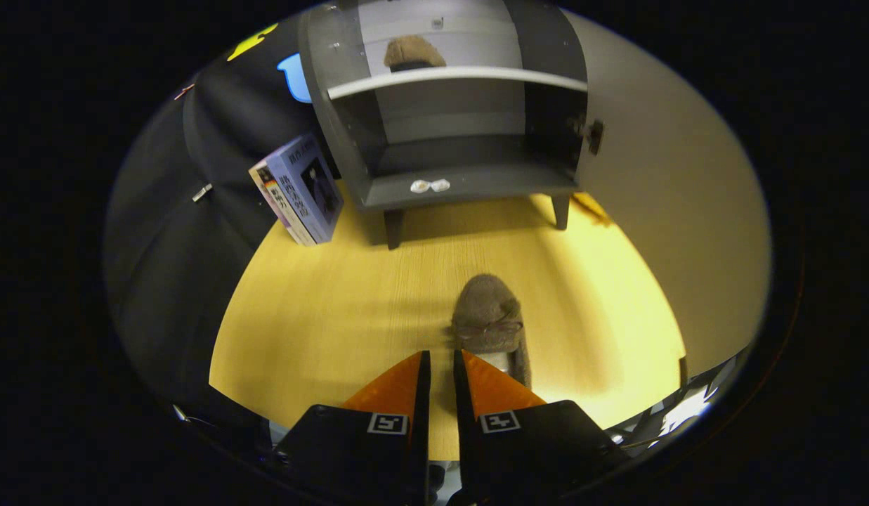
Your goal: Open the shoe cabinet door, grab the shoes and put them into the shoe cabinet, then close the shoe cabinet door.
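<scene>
Tongs (441,362) nearly closed, empty; grey cabinet (469,184) open, one fuzzy brown slipper (413,53) shelved, second fuzzy slipper (489,320) on yellow desk (322,316); door unclosed.

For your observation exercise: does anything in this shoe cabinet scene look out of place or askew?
Yes. Books lean tilted against the shoe cabinet's left side, not standing upright. One shoe sits on the upper shelf; its partner lies on the table before the nearly closed fingers.

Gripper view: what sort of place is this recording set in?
Likely a staged booth, not a real home: a small open shoe cabinet and books stand on a yellow tabletop backed by black cloth. The gripper, nearly closed, is at a brown shoe.
</scene>
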The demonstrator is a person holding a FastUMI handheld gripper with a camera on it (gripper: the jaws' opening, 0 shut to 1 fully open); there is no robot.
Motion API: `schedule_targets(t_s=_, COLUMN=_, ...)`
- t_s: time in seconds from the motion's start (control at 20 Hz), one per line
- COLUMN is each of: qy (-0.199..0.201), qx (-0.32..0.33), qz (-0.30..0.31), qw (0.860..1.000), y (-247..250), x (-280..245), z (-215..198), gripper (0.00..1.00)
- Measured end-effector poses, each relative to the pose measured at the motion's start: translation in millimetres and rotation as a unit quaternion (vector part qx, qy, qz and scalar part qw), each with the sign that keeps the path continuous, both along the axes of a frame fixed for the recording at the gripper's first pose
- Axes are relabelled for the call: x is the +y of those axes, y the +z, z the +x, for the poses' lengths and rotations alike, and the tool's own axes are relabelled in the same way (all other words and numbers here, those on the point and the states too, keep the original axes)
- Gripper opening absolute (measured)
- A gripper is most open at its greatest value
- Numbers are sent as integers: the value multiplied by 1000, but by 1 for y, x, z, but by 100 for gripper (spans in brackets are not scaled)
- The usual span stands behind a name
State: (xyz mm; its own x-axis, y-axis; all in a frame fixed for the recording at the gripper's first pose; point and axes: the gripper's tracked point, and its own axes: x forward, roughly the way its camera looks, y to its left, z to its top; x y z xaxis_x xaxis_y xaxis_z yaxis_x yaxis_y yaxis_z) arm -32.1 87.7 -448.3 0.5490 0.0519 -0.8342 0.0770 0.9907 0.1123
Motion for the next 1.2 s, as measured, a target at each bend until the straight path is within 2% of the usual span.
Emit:
schedule_targets(t_s=0.25, qy=11, qx=42, qz=-14, qw=999, y=-61, x=-10, z=0, gripper=23)
schedule_targets(t_s=0.6, qy=17, qx=63, qz=-1, qw=998, y=-99, x=-16, z=15, gripper=23)
schedule_targets(t_s=1.0, qy=13, qx=2, qz=11, qw=1000, y=-110, x=-21, z=57, gripper=25)
schedule_targets(t_s=1.2, qy=20, qx=-47, qz=3, qw=999, y=-111, x=-24, z=71, gripper=22)
